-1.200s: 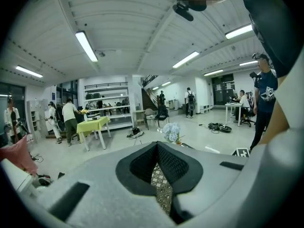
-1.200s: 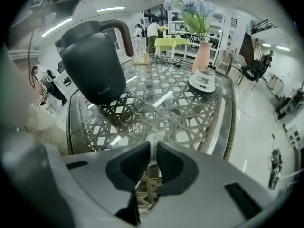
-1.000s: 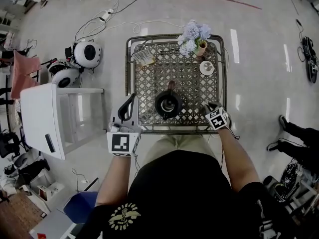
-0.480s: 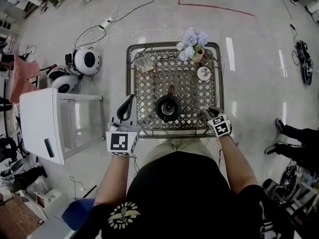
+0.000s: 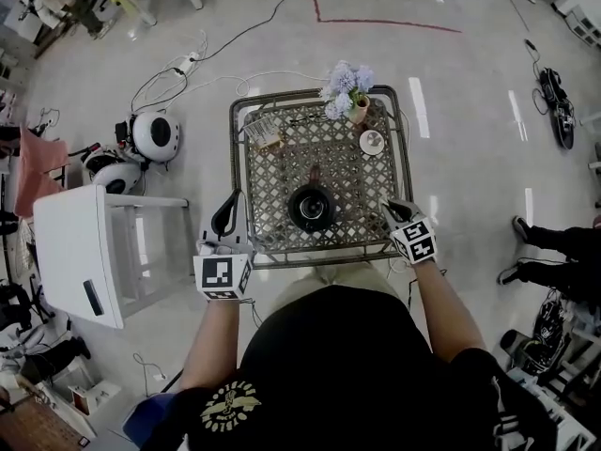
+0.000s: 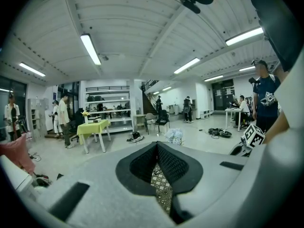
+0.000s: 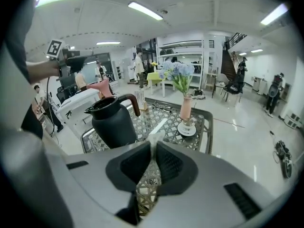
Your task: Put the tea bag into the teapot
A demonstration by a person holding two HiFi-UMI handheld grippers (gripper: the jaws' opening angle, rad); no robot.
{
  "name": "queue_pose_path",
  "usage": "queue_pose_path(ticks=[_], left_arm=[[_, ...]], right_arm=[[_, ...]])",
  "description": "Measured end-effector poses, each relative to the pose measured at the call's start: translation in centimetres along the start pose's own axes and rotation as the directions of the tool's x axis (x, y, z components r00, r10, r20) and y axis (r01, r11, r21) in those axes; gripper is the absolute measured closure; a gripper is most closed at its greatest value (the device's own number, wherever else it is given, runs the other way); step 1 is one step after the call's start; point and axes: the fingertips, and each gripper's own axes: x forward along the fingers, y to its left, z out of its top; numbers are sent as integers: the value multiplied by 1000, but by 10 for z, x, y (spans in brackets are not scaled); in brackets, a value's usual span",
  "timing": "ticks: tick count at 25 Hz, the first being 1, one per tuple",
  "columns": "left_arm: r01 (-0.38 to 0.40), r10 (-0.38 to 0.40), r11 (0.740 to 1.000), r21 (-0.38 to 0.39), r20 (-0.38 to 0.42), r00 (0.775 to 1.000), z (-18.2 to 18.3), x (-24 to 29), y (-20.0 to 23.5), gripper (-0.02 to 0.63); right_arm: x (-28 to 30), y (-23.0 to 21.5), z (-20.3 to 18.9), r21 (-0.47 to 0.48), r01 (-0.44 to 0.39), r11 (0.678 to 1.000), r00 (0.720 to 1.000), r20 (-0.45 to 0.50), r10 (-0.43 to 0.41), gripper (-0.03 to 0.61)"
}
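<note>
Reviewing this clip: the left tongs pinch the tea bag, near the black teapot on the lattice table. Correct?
Wrong tongs. The right tongs pinch the tea bag, near the black teapot on the lattice table; the right gripper view shows it at their tips. The left tongs are shut on nothing.

Table [image 5: 272,191] centre: teapot [image 5: 311,207], handle toward top of frame. Top right corner is blocked by vase [image 5: 358,109] and saucer [image 5: 372,142]. Top left corner has small clutter [image 5: 268,132]. Bare mesh left, right and below the teapot. Clear run to it from right gripper [image 5: 391,210] at the lower right edge. Left of the table: white cabinet [image 5: 80,252], narrow floor gap between.
</note>
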Motion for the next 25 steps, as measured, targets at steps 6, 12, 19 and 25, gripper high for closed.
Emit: queue_pose_path(ticks=[6, 12, 19, 25], left_arm=[[-1, 4, 998, -59, 47, 999, 4, -11, 9, 618], [44, -38, 995, -87, 69, 997, 3, -19, 6, 618], [89, -78, 991, -95, 109, 991, 6, -29, 5, 618], [69, -53, 990, -126, 122, 991, 6, -42, 14, 618]], right_arm=[[-29, 5, 31, 41, -7, 999, 990, 144, 1, 538], [-81, 13, 90, 82, -51, 995, 920, 391, 15, 538], [-101, 17, 119, 117, -43, 992, 881, 474, -17, 538], [-98, 41, 134, 71, -58, 996, 878, 479, 17, 538]])
